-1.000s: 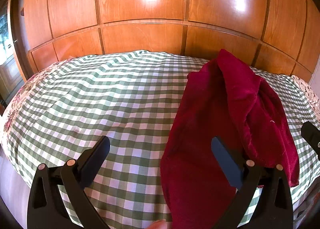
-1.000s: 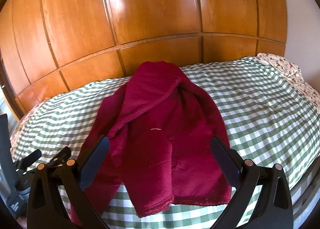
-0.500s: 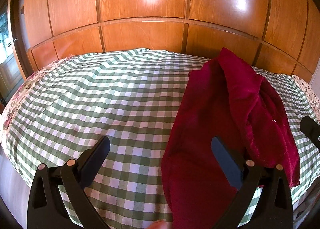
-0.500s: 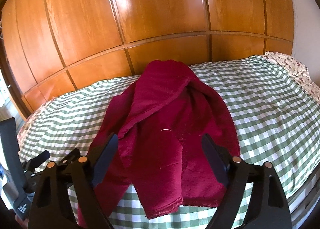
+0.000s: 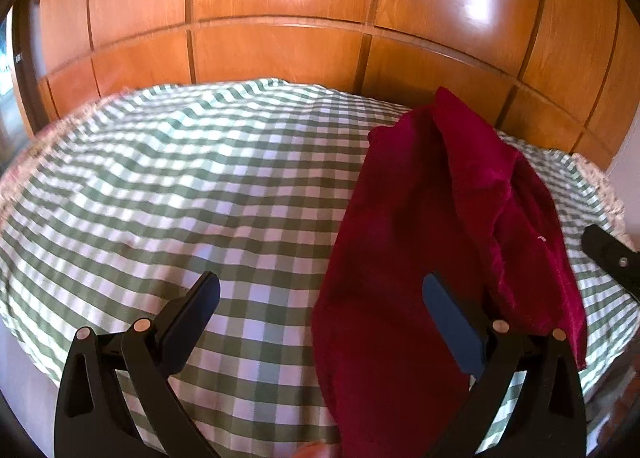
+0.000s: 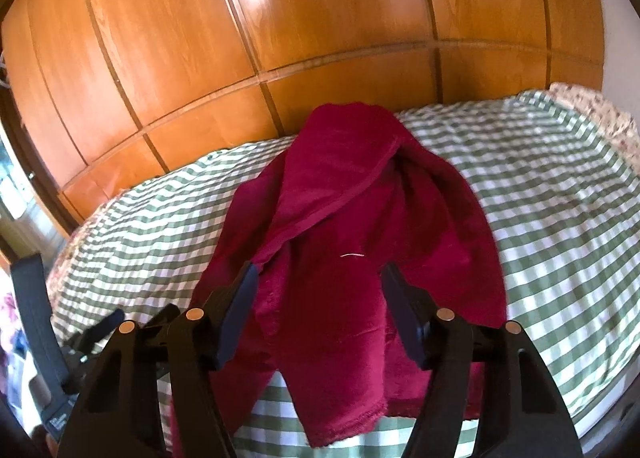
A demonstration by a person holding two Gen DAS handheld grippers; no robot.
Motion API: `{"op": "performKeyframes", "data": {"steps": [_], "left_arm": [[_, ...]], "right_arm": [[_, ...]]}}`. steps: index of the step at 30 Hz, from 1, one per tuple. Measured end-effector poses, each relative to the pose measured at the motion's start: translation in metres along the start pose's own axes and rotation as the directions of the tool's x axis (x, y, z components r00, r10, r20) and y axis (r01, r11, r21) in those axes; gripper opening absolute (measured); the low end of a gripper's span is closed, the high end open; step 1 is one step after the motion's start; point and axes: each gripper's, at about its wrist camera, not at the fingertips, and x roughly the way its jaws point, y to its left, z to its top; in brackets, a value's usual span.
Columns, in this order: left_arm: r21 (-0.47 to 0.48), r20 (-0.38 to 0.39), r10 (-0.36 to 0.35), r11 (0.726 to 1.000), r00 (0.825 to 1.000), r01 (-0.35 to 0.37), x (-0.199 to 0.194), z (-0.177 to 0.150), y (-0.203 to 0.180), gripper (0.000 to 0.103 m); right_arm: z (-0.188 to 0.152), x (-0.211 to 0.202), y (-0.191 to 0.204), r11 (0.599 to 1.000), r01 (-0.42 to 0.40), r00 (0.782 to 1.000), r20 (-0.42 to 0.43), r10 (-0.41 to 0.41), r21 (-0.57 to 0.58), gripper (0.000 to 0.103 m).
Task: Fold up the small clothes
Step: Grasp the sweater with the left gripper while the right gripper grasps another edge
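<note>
A dark red fleece garment (image 5: 420,238) lies rumpled on the green-and-white checked bed cover (image 5: 180,178), its hem hanging near the front edge. My left gripper (image 5: 320,284) is open above the bed. Its right finger is over the garment's left side and its left finger over bare cover. In the right wrist view the garment (image 6: 360,218) fills the middle. My right gripper (image 6: 320,274) hovers over its lower half with its jaws closing. Cloth shows between the fingers, but the pads do not press on it.
A glossy wooden panelled wall (image 5: 280,38) rises right behind the bed. A floral trim (image 6: 600,114) borders the cover at the far right. The right gripper's finger (image 5: 612,254) shows at the left view's right edge, the left gripper's frame (image 6: 100,322) at the right view's lower left.
The right gripper's fingers have drawn clearly closer together over the garment. The left gripper stays wide open, and the garment has not moved.
</note>
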Motion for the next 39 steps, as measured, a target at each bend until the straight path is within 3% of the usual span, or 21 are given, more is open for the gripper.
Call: {"op": "performKeyframes", "data": {"steps": [7,9,11,12,13,16,21,23,25,29,31,34,37,39], "left_arm": [[-0.054,-0.047,-0.108,0.993,0.993,0.105,0.009,-0.003,0.032,0.101],[-0.062,-0.071,-0.151,0.987,0.986,0.147,0.012,-0.006,0.039,0.101],[-0.057,-0.113,-0.215,0.976,0.97,0.21,0.014,-0.01,0.041,0.101],[-0.045,-0.136,-0.234,0.972,0.963,0.23,0.015,-0.012,0.04,0.101],[-0.035,-0.143,-0.24,0.971,0.96,0.238,0.015,-0.014,0.039,0.101],[-0.011,-0.155,-0.28,0.959,0.947,0.282,0.015,-0.017,0.033,0.1],[0.071,-0.23,-0.331,0.932,0.915,0.355,0.025,-0.025,0.008,0.078],[0.081,-0.266,-0.355,0.918,0.896,0.388,0.03,-0.03,0.001,0.072],[0.116,-0.274,-0.356,0.91,0.893,0.399,0.03,-0.032,-0.008,0.067],[0.212,-0.294,-0.328,0.893,0.897,0.396,0.033,-0.036,-0.023,0.014],[0.21,-0.284,-0.35,0.886,0.892,0.415,0.033,-0.029,-0.023,0.011],[0.172,-0.217,-0.361,0.9,0.907,0.4,0.027,0.002,-0.009,0.01],[0.074,-0.107,-0.339,0.935,0.935,0.348,0.024,0.054,0.025,0.01],[0.023,-0.005,-0.254,0.967,0.967,0.254,0.024,0.102,0.051,0.01]], "right_arm": [[0.018,0.052,0.006,0.997,-0.063,0.994,-0.09,0.067,0.049,0.059],[0.024,0.086,0.008,0.989,-0.109,0.972,-0.196,0.127,0.098,0.059],[0.024,0.113,0.012,0.983,-0.133,0.952,-0.258,0.162,0.128,0.059],[0.025,0.122,0.014,0.985,-0.123,0.953,-0.263,0.151,0.12,0.054],[0.027,0.128,0.018,0.989,-0.111,0.957,-0.257,0.134,0.101,0.037],[0.04,0.121,0.015,0.989,-0.109,0.972,-0.198,0.127,0.102,0.007],[0.072,0.068,-0.02,0.998,-0.05,0.998,-0.038,0.052,0.041,0.006],[0.089,0.046,-0.047,0.999,0.022,0.999,0.027,-0.023,0.035,0.006],[0.107,0.029,-0.084,0.992,0.109,0.991,0.073,-0.114,0.066,0.006],[0.133,0.023,-0.148,0.955,0.257,0.958,0.09,-0.272,0.148,0.006],[0.143,0.035,-0.176,0.926,0.332,0.935,0.072,-0.349,0.181,0.006],[0.154,0.057,-0.213,0.886,0.417,0.903,0.024,-0.43,0.203,0.006],[0.163,0.077,-0.238,0.861,0.466,0.881,-0.017,-0.473,0.204,0.006],[0.17,0.091,-0.252,0.848,0.488,0.87,-0.044,-0.491,0.208,0.006]]}}
